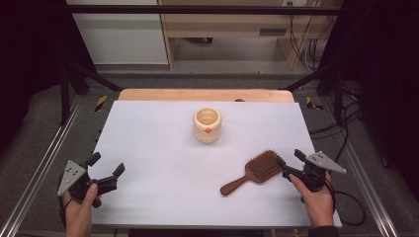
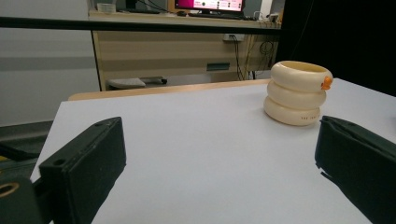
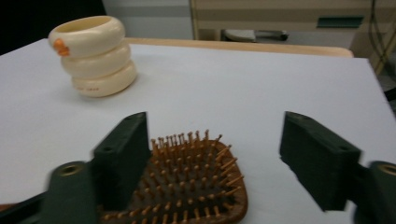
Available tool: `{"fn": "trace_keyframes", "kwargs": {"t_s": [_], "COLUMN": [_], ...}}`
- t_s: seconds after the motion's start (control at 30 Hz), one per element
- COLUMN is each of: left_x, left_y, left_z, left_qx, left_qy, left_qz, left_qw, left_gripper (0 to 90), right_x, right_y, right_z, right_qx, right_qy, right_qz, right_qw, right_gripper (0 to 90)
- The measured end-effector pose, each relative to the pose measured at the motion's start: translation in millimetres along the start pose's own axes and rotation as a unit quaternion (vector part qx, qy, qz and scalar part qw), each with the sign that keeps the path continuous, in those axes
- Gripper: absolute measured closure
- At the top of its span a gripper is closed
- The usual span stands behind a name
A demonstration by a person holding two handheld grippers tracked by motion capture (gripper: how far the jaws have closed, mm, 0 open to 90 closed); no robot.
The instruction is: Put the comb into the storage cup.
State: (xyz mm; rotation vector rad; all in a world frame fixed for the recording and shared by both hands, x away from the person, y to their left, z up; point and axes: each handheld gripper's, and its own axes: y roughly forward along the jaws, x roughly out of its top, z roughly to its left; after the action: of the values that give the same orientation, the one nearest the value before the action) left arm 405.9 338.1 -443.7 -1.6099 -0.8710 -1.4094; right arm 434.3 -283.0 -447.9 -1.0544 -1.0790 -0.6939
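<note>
Table (image 1: 148,148) carries one hairbrush (image 1: 257,170), one ringed cup (image 1: 207,125).

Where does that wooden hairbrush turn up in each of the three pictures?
High view: the wooden hairbrush lies right of centre on the white table, bristles up, just ahead of the right gripper.
Left gripper view: the brush is not in it.
Right gripper view: the brush head sits at the bottom, between the open jaws.
Shared landmark: the cream ringed cup with an orange beak.
</note>
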Motion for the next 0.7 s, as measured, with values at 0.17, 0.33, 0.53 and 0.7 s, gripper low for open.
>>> {"fn": "trace_keyframes", "kwargs": {"t_s": [0.17, 0.33, 0.53, 0.7], "left_x": [-0.8, -0.9, -0.2, -3.3], "left_y": [0.3, 0.7, 1.2, 8.8], "left_z": [-0.4, -2.1, -1.4, 6.3], "left_qx": [0.002, 0.005, 0.014, 0.017], "left_qy": [-0.001, 0.003, 0.003, 0.002], "left_qz": [0.003, 0.003, -0.005, 0.005], "left_qw": [1.0, 1.0, 0.9999, 0.9998], "left_gripper": [2.1, 2.1, 2.3, 2.6], "right_x": [2.1, 3.4, 9.3, 15.8], "right_y": [0.7, 3.3, 5.5, 8.9], "right_z": [3.6, 4.7, 7.8, 5.7], "right_qx": [0.002, -0.001, -0.001, 0.0], "right_qy": [-0.022, -0.044, -0.048, -0.047], "right_qz": [0.02, 0.035, 0.052, 0.066], "right_qw": [0.9996, 0.9984, 0.9975, 0.9967], "right_gripper": [51.7, 72.2, 88.8, 90.0]}}
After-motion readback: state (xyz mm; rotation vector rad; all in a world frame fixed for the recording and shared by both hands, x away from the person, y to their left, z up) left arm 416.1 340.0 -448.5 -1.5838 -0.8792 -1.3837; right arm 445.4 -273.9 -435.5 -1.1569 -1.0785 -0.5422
